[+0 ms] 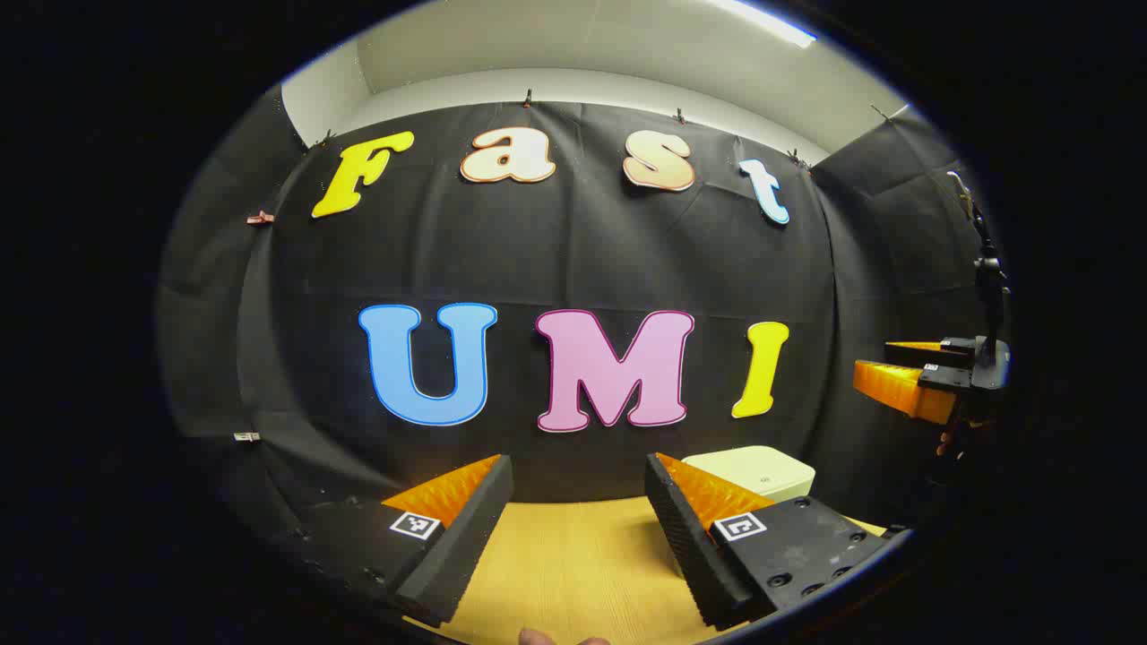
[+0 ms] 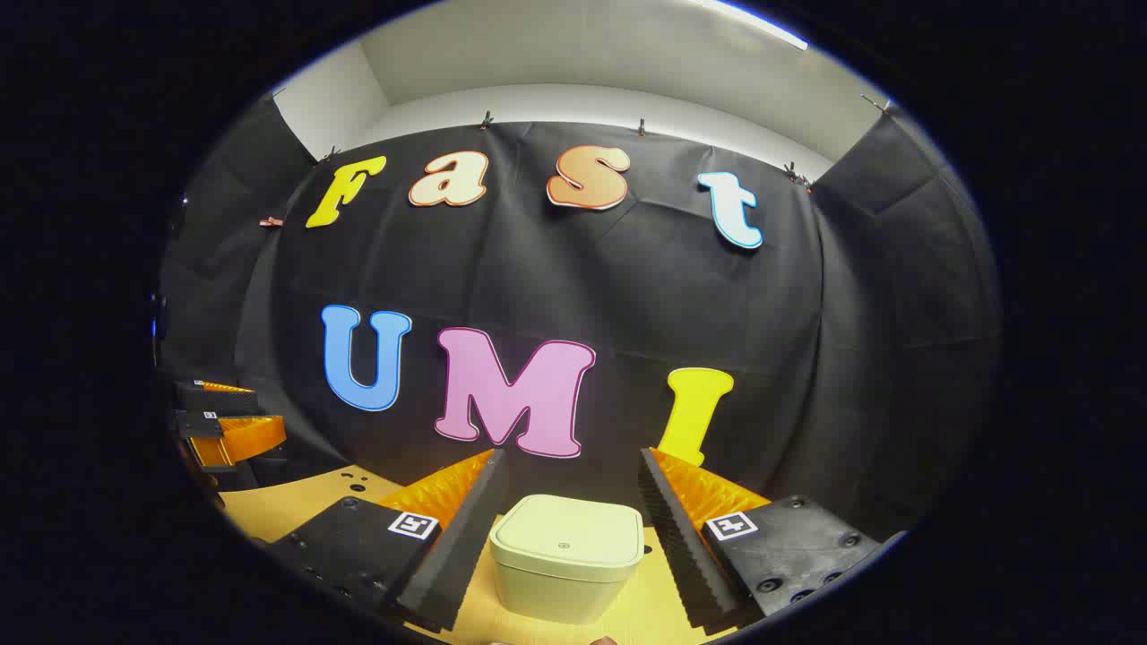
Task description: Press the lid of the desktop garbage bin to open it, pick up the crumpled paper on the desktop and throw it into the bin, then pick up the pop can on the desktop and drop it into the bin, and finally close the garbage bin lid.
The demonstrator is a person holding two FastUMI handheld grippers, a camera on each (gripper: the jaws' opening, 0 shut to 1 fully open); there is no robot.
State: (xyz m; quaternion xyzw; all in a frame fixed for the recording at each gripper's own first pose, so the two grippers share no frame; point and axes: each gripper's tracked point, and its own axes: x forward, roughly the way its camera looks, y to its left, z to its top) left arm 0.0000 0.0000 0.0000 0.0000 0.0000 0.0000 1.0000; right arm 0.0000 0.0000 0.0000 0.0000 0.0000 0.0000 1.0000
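Observation:
The pale green desktop bin stands on the wooden table with its lid down, straight ahead of my right gripper, whose fingers are open and hover above and on either side of it without touching. In the left gripper view the same bin peeks out behind the right finger, at the back of the table. My left gripper is open over bare table with nothing between its fingers. The right gripper appears far right in the left gripper view; the left gripper appears far left in the right gripper view.
The wooden table runs back to the black cloth wall. Small round holes mark the tabletop at the left in the right gripper view. A dark stand rises at the far right edge of the left gripper view.

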